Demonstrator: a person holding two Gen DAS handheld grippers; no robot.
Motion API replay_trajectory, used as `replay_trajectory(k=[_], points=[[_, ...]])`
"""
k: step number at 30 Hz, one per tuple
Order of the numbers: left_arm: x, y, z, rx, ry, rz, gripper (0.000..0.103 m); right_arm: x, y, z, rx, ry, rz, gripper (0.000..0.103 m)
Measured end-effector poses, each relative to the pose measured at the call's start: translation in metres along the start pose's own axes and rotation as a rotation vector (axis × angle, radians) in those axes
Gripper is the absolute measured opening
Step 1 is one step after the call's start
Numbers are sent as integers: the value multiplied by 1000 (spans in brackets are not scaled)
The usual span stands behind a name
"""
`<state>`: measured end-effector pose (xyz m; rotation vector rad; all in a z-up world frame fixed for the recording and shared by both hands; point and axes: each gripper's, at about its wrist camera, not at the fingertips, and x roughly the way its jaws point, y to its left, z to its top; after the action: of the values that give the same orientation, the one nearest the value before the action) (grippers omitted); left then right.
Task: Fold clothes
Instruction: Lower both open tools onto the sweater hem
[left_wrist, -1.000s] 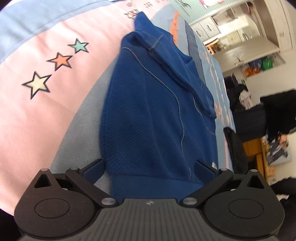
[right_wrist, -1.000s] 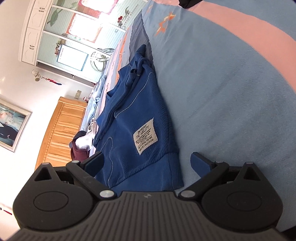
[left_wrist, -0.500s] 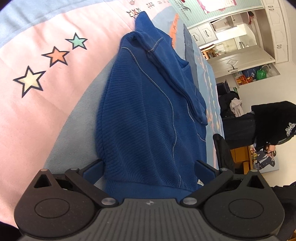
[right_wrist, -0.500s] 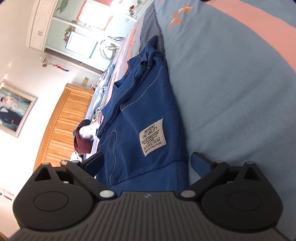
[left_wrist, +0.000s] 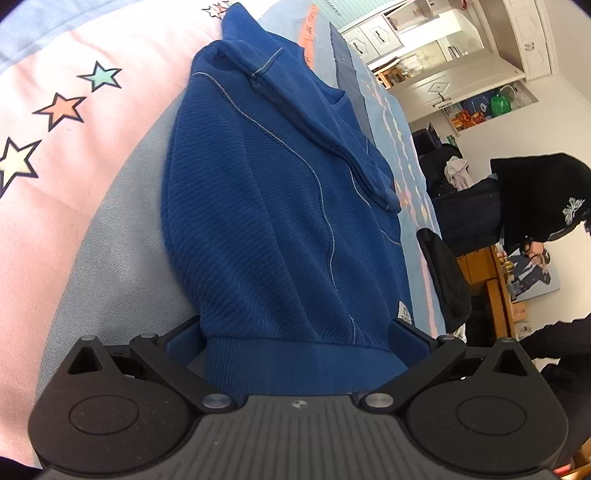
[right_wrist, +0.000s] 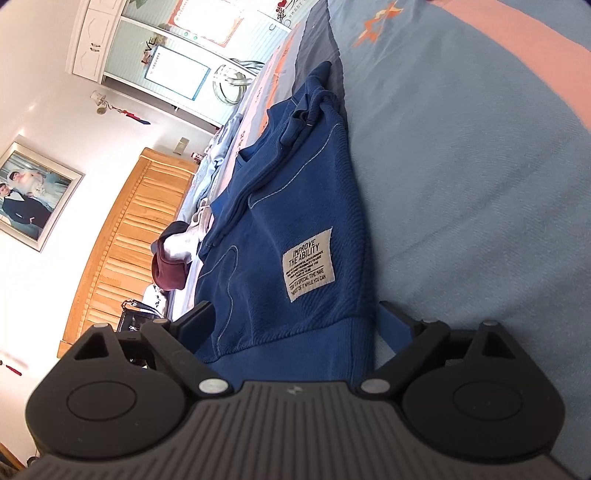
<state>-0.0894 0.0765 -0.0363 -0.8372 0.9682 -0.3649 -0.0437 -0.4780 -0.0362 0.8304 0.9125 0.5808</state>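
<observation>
Right wrist: right gripper (right_wrist: 295, 328) closing, hem of blue sweatshirt (right_wrist: 295, 206) between, ungripped.

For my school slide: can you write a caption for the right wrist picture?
Right gripper closing around the ribbed hem of a blue sweatshirt with a white patch, on a bed.

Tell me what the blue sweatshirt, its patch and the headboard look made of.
Sweatshirt: thick knit, likely cotton, matte; ribbed texture and hem band show.
Patch: off-white woven cloth, printed black lettering, stitched edges.
Headboard: wood, orange-toned with a slight sheen; slatted panels.
</observation>
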Motion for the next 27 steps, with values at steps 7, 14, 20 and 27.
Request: replay_trajectory(k=[7,14,20,27], points=[[-1,9,2,-58,-7,-35,102,1,2,1,15,27,-8,92],[-2,8,2,-46,-4,-30,102,-7,-3,-5,121,29,-39,84],[-2,6,1,-34,-5,-24,102,-4,-4,-11,149,51,-24,84],[-3,7,1,-28,4,-28,102,15,-1,-13,127,84,-64,30]])
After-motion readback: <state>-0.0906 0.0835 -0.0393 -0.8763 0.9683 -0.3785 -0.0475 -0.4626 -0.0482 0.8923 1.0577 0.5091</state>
